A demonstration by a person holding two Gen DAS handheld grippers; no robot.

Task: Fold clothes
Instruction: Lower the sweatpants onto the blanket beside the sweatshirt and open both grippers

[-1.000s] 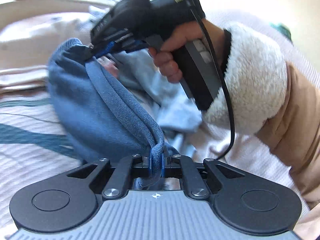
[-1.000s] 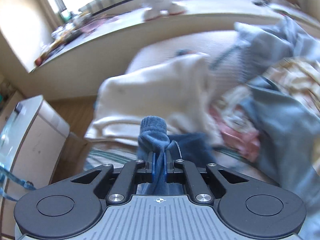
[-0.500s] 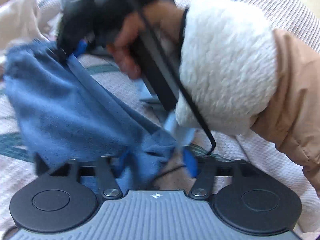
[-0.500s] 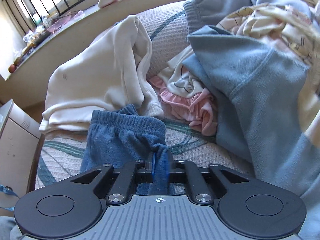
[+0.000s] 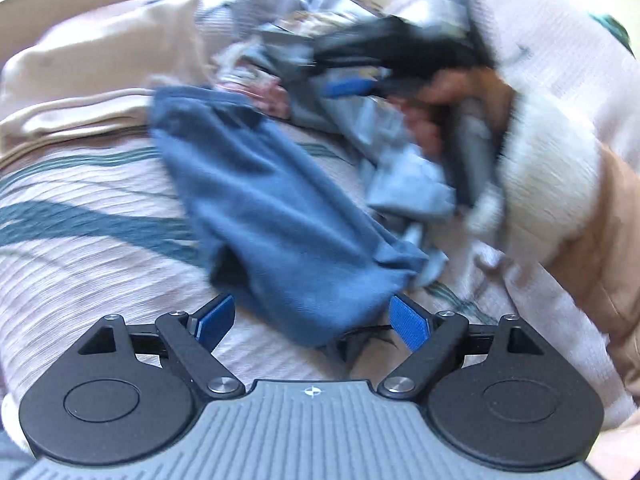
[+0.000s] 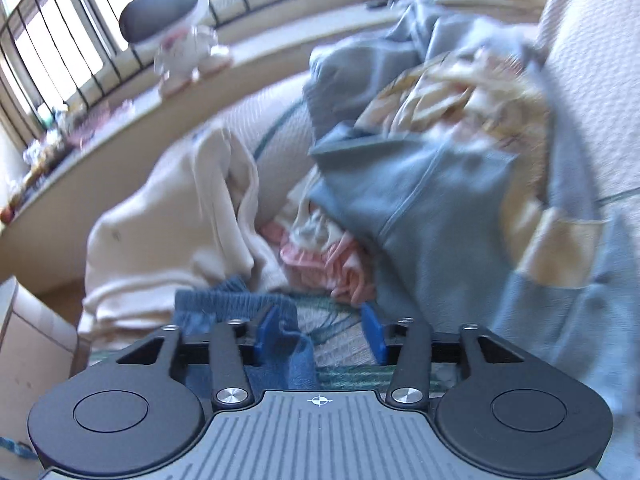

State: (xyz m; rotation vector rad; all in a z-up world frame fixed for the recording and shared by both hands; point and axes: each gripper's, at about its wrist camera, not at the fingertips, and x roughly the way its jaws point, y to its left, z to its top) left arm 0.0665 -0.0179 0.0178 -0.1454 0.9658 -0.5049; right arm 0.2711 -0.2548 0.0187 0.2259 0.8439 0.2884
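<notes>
Blue fleece garment (image 5: 276,216) lies flat on the striped bedspread (image 5: 80,248), beside the cream sweater (image 6: 168,240). Left gripper (image 5: 312,318) is opening, its near hem loose between the pads. Right gripper (image 6: 320,332) is also opening at its far end, not clamping it.

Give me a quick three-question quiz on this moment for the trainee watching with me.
1. True or false: the left gripper is clamped on the dark blue garment.
2. What lies directly left of the pink ruffled item in the right wrist view? A) cream garment B) a red towel C) a black jacket
3. Which surface does the dark blue garment lie on?

Key:
1. False; its jaws are opening, cloth loose between them.
2. A
3. The striped cream bedspread.
</notes>
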